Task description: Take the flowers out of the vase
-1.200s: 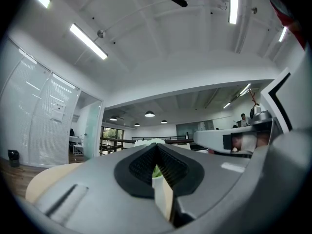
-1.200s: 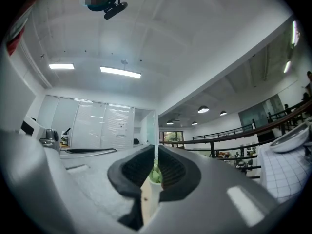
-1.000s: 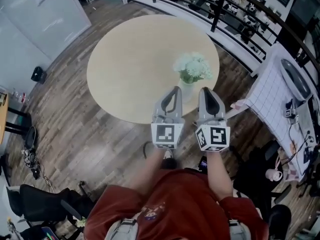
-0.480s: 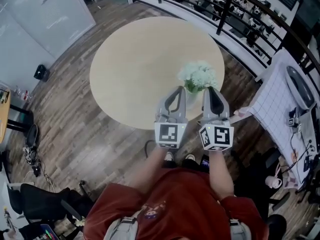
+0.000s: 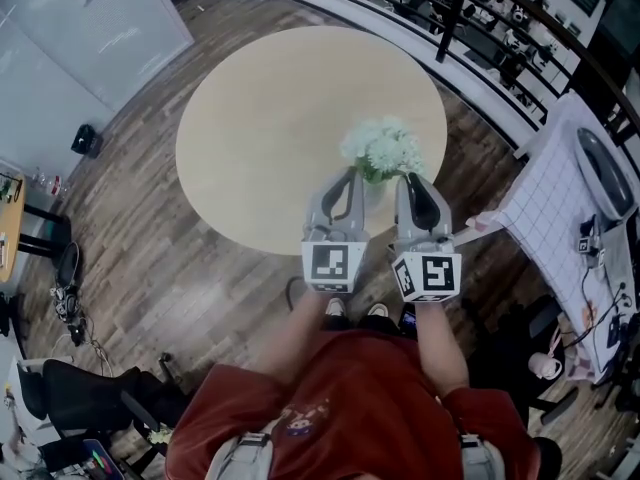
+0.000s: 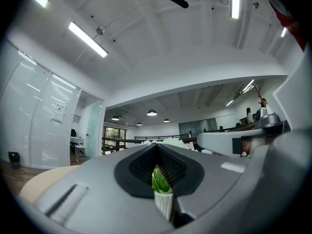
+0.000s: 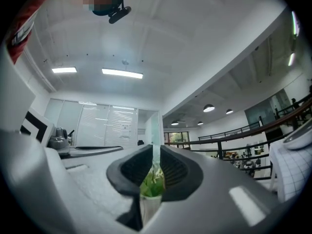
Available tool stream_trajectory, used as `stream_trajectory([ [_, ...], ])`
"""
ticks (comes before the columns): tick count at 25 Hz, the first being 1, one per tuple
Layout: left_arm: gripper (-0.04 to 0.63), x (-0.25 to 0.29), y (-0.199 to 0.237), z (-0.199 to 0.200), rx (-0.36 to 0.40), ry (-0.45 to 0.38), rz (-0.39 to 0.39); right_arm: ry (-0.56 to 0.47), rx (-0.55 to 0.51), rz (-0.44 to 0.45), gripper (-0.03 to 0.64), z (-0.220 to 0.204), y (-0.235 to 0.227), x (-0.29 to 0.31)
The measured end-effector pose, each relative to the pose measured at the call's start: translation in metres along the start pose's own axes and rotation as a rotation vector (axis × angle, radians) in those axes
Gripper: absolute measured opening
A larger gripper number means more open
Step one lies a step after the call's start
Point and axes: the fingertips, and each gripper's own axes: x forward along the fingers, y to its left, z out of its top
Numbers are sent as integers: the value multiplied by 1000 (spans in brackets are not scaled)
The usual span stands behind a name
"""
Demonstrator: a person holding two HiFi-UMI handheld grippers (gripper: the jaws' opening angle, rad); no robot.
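A bunch of white flowers (image 5: 382,150) with green leaves stands in a small pale vase (image 5: 375,190) near the round beige table's (image 5: 260,118) near right edge. My left gripper (image 5: 347,178) and right gripper (image 5: 412,181) point forward side by side, flanking the vase just short of it. In the left gripper view the left gripper (image 6: 157,147) is shut, and through its slit show the vase (image 6: 164,206) and leaves (image 6: 158,182). The right gripper (image 7: 155,147) has its jaws parting by a sliver with nothing between them; the vase (image 7: 148,206) shows beyond.
A dark railing (image 5: 470,8) runs behind the table. A table with a white gridded cloth (image 5: 545,178) stands at the right. Dark chairs (image 5: 80,408) sit on the wood floor at the lower left.
Both grippers have crept forward together toward the vase; the flower heads now overlap their tips in the head view.
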Motion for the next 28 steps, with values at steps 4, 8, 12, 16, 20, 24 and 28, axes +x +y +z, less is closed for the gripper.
stream_trajectory([
  [4, 3, 1, -1, -4, 8, 9, 10, 26, 9, 21, 55, -14, 1, -5],
  [8, 3, -3, 2, -9, 12, 22, 23, 69, 22, 40, 91, -32, 4, -6],
  [12, 3, -5, 6, -12, 9, 27, 38, 122, 45, 33, 123, -51, 2, -3],
  [16, 3, -6, 9, -13, 15, 29, 50, 177, 67, 57, 194, -69, 3, 1],
  [20, 4, -9, 12, -14, 24, 38, 56, 215, 77, 92, 259, -81, 10, 7],
  [24, 3, -9, 15, -17, 23, 47, 61, 242, 71, 95, 322, -88, 13, 15],
  [28, 3, -9, 15, -22, 21, 55, 70, 264, 82, 98, 348, -96, 8, 24],
])
